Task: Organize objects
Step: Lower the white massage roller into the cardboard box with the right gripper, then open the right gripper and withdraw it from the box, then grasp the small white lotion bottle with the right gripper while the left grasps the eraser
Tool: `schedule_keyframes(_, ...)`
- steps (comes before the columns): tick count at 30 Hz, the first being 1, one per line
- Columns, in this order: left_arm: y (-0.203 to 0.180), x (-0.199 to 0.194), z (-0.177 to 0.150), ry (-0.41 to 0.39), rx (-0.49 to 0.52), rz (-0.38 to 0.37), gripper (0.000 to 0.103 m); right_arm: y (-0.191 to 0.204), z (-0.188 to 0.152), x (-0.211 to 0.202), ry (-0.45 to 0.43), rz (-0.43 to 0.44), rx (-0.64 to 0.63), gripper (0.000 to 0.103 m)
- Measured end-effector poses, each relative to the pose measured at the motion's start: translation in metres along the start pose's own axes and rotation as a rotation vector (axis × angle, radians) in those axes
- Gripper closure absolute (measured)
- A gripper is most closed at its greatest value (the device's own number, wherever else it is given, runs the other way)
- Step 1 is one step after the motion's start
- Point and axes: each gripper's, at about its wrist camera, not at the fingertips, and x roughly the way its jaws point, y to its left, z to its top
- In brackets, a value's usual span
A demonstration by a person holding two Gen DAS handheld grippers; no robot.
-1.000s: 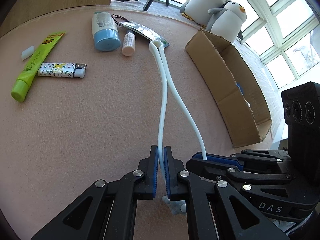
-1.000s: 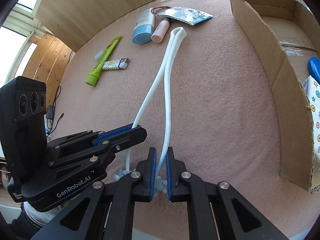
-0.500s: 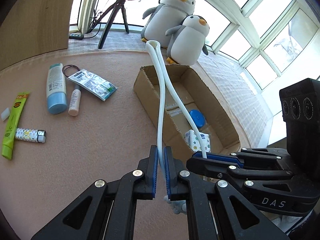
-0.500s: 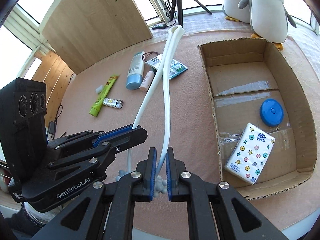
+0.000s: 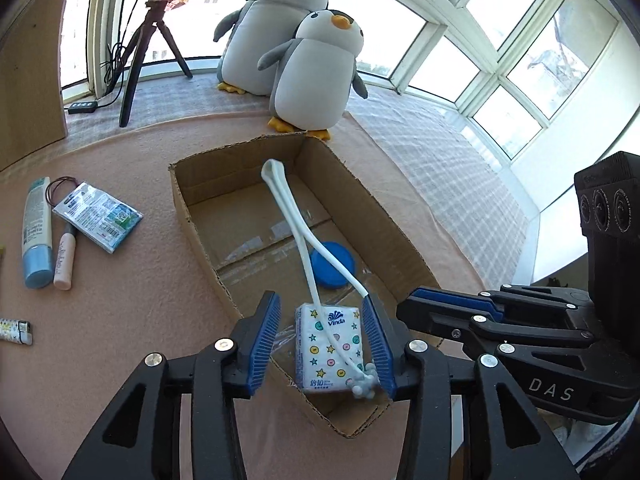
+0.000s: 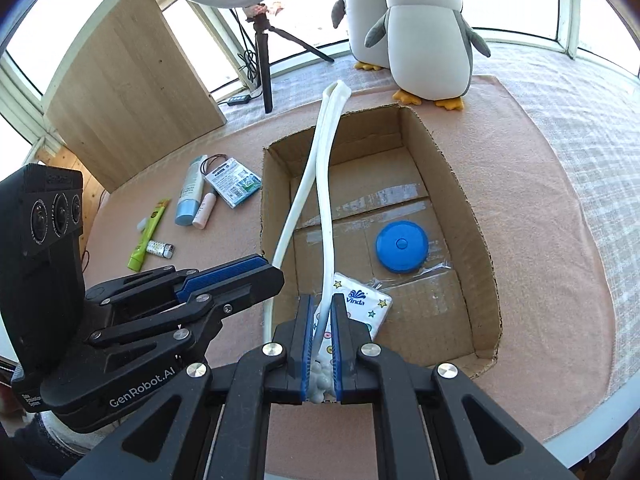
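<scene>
A long white flexible looped strap [image 6: 325, 184] with knobbly ends hangs over the open cardboard box [image 6: 460, 184]. My right gripper [image 6: 322, 344] is shut on one arm of it above the box's near end. My left gripper [image 5: 320, 344] is open, its jaws wide apart, with the strap [image 5: 298, 232] loose between them and over the tissue pack [image 5: 330, 350]. In the box lie the tissue pack [image 6: 362, 304] and a blue round lid [image 6: 401, 246].
On the pink mat [image 6: 532, 184] left of the box lie a blue-capped tube [image 6: 190, 192], a small pink bottle [image 6: 204, 210], a foil packet [image 6: 234, 182], a green tube [image 6: 146, 236] and a lighter [image 6: 160, 248]. Two plush penguins [image 6: 424, 36] and a tripod [image 6: 266, 64] stand behind.
Both grippers carried the strap from the mat to above the box. My left gripper has opened and let go of its arm of the strap; the right stays shut.
</scene>
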Motion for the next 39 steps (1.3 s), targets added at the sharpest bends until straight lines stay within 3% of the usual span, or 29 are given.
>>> schedule_keyframes(1,0.002,0.0,0.001,-0.005,-0.001,0.009,0.05,-0.002,0.001,-0.001,-0.004,-0.013,-0.003,0.092)
schedule_keyframes(3,0.007,-0.002,0.001,-0.011,-0.002,0.023,0.05,-0.006,0.002,-0.001,0.0,-0.043,-0.008,0.073)
schedule_keyframes(4,0.009,-0.003,0.0,-0.012,-0.005,0.025,0.05,-0.008,0.002,-0.003,-0.015,-0.058,-0.008,0.058)
schedule_keyframes(5,0.013,-0.005,0.0,-0.014,-0.009,0.029,0.05,-0.009,0.002,-0.003,-0.025,-0.069,-0.008,0.053)
schedule_keyframes(15,0.055,-0.034,-0.022,-0.021,-0.067,0.065,0.05,0.01,0.003,0.005,-0.03,-0.021,-0.005,0.052)
schedule_keyframes(32,0.196,-0.111,-0.081,-0.055,-0.278,0.243,0.05,0.096,-0.014,0.042,-0.02,0.18,0.002,0.051)
schedule_keyframes(39,0.248,-0.132,-0.096,-0.061,-0.336,0.298,0.05,0.132,-0.017,0.056,-0.003,0.192,-0.043,0.051)
